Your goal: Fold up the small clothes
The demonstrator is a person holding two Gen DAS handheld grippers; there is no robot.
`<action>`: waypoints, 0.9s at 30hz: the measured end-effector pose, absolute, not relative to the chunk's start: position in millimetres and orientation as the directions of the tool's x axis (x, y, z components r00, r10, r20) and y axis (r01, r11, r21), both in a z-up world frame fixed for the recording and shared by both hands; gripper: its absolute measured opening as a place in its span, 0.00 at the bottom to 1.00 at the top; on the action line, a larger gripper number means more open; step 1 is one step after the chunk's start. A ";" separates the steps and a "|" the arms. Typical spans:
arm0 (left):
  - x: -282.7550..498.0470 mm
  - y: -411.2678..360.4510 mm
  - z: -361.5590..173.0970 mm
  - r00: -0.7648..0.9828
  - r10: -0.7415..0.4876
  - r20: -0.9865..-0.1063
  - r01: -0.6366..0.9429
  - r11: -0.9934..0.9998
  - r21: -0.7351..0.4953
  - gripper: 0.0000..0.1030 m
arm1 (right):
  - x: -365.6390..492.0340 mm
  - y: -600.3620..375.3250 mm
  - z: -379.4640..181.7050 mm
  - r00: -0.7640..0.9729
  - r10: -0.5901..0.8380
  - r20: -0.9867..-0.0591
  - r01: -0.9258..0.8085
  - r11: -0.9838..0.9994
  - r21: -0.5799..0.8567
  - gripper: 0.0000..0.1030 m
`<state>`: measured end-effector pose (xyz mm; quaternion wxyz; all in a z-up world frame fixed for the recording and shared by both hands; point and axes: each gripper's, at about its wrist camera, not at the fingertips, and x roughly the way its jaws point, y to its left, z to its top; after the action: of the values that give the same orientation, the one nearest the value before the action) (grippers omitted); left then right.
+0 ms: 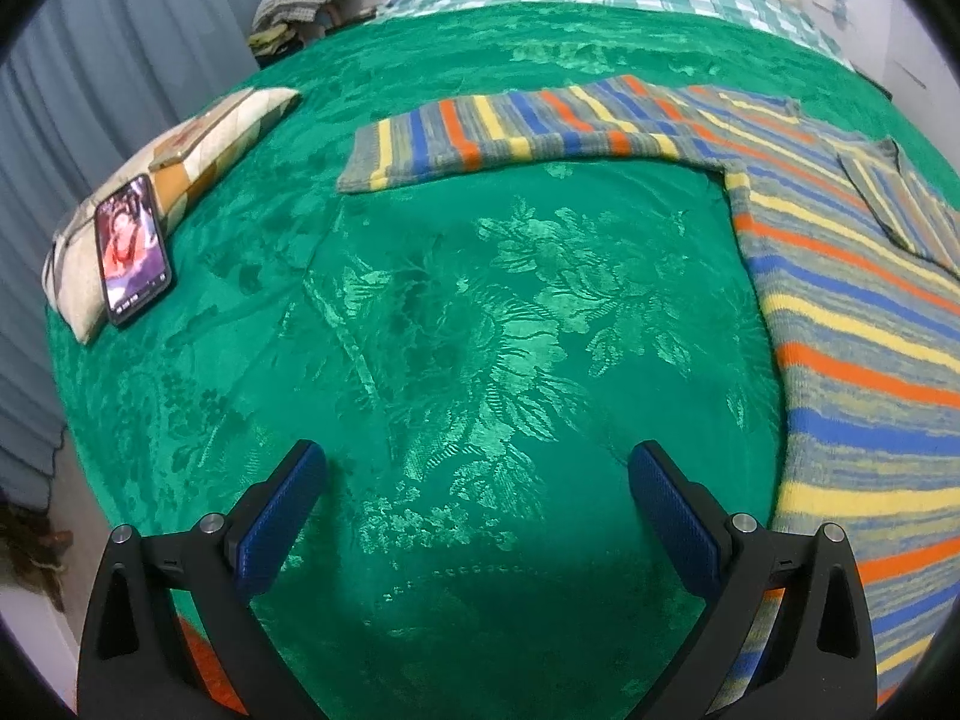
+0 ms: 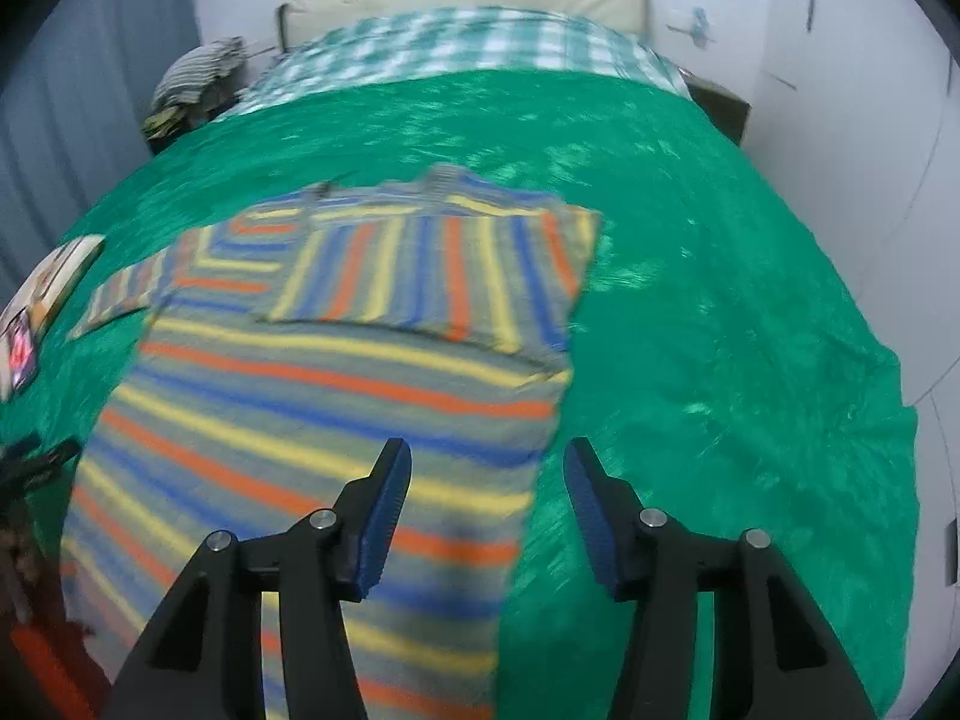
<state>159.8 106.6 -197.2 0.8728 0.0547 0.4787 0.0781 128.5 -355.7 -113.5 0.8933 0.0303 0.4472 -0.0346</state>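
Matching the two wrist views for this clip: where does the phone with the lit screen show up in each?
Left wrist: the phone lies at the left edge, propped on a patterned cushion on the green bedspread.
Right wrist: the phone is a blurred sliver at the far left edge.
Shared landmark: the striped sweater's spread sleeve points toward it.

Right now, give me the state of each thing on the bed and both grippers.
Striped sweater: flat, right sleeve folded across the chest, left sleeve spread out.
Phone: screen lit, leaning on a pillow.
Left gripper: open, empty.
Right gripper: open, empty.
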 end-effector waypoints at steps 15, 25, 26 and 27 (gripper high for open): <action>157.7 105.3 -202.5 0.518 0.188 -0.835 -0.080 0.982 0.172 0.99 | 76.5 -261.6 -83.3 0.558 -0.206 -0.804 0.191 0.975 -0.117 0.77; 156.2 110.8 -208.1 0.513 0.155 -0.844 -0.103 0.988 0.118 1.00 | 65.9 -267.8 -70.2 0.553 -0.300 -0.777 0.246 0.950 -0.192 0.77; 155.8 110.1 -208.5 0.516 0.159 -0.842 -0.102 0.987 0.125 1.00 | 65.2 -268.6 -69.7 0.552 -0.306 -0.776 0.250 0.948 -0.196 0.77; 155.3 109.3 -208.8 0.519 0.164 -0.839 -0.101 0.986 0.130 1.00 | 64.6 -269.2 -69.5 0.550 -0.312 -0.775 0.253 0.946 -0.202 0.77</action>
<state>155.3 109.3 -208.8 0.8708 0.0326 0.4847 0.0761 64.6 -269.2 -69.5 0.8797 -0.0334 0.4463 -0.1607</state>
